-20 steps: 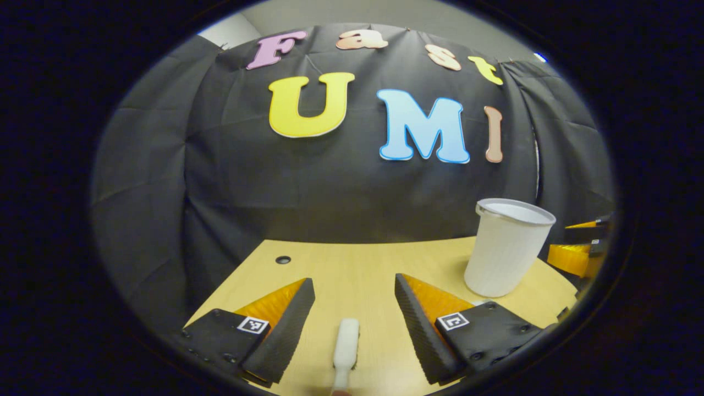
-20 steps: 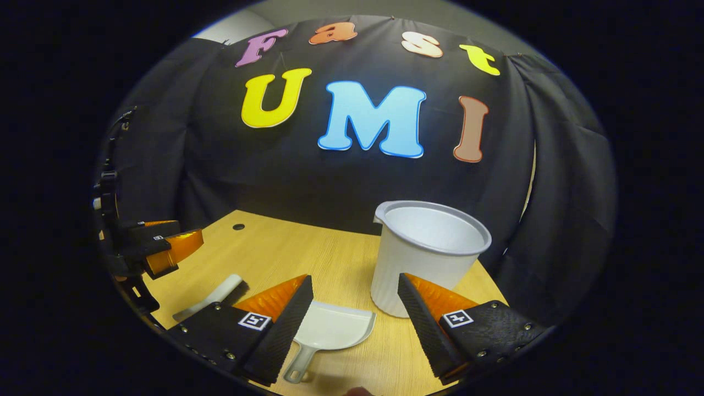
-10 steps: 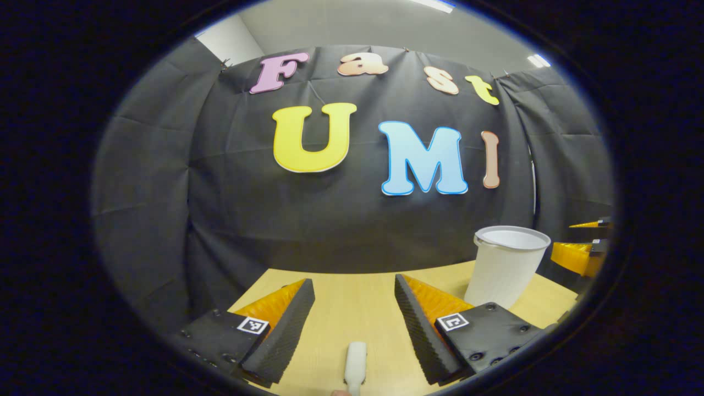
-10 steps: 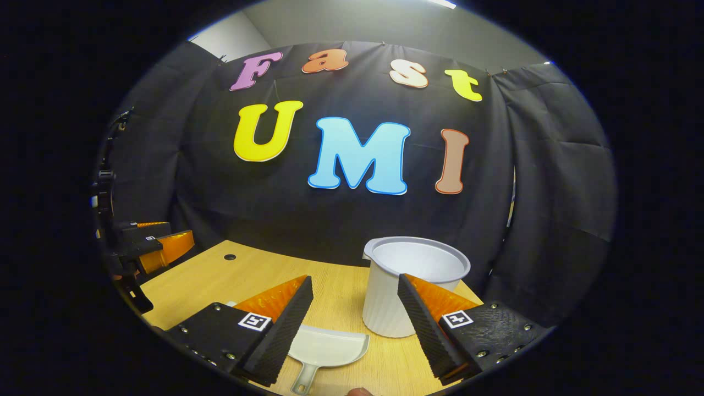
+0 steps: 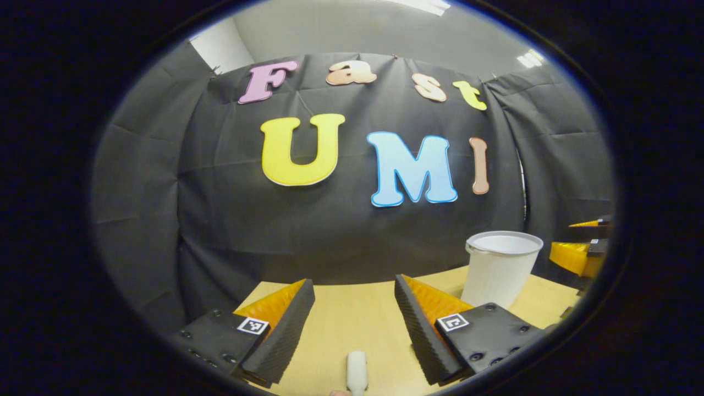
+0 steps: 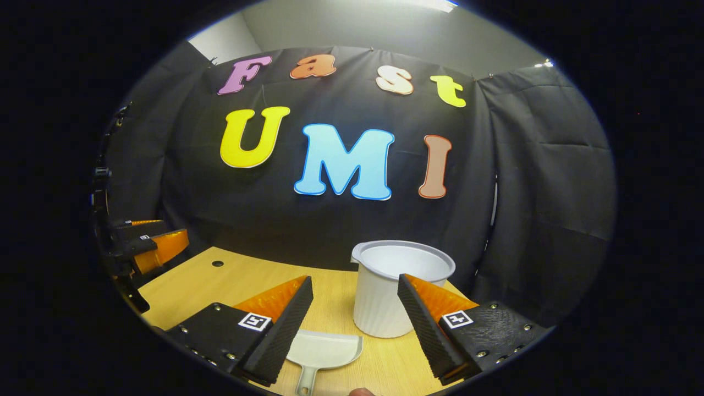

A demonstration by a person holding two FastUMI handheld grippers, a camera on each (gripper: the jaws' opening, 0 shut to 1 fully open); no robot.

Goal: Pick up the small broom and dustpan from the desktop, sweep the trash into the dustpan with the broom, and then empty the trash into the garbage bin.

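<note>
The small white broom (image 5: 356,372) lies on the wooden desktop (image 5: 363,316), its end showing low between the fingers of my left gripper (image 5: 355,289), which stands open above it. The white dustpan (image 6: 324,350) rests flat on the desk with its handle pointing toward me, below and between the fingers of my right gripper (image 6: 356,286), also open. The white ribbed garbage bin (image 6: 393,289) stands upright just beyond the dustpan; it is also at the right in the left gripper view, garbage bin (image 5: 499,268). No trash pieces are in sight.
The other gripper (image 6: 148,247) hovers at the left edge of the right gripper view, above the desk (image 6: 220,280). A cable hole (image 6: 218,263) sits near the desk's far left edge. The black cloth wall closes off the back.
Both grippers have risen and tilted back, so broom, dustpan and bin sit lower and farther in the views. Both stayed open and nothing was grasped.
</note>
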